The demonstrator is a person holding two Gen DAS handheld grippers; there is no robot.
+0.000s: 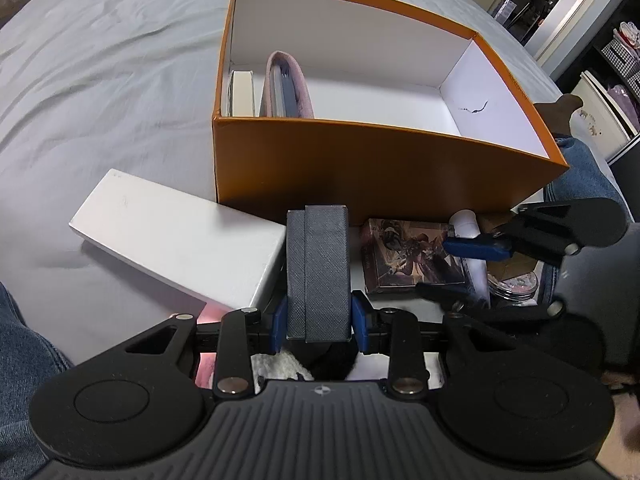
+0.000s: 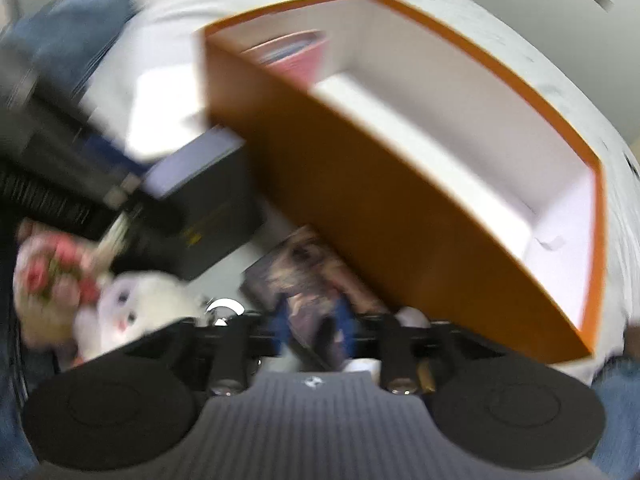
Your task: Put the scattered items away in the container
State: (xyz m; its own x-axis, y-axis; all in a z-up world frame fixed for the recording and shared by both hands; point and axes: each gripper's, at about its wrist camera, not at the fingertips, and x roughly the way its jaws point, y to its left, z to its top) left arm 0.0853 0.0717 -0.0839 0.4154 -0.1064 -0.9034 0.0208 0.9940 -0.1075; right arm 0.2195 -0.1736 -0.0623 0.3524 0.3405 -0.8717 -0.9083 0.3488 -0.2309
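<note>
My left gripper (image 1: 319, 320) pinches a grey textured case (image 1: 318, 272) just before the orange box (image 1: 360, 168); no lettering on it reads. My right gripper (image 2: 312, 332) clamps an illustrated card box (image 2: 308, 280) beside that box. Only the right view shows a white plush toy (image 2: 136, 312).

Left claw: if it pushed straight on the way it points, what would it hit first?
Probably the near wall of the open orange cardboard box. The left claw is shut on a grey textured case whose far end points at that wall, though depth is unclear.
</note>
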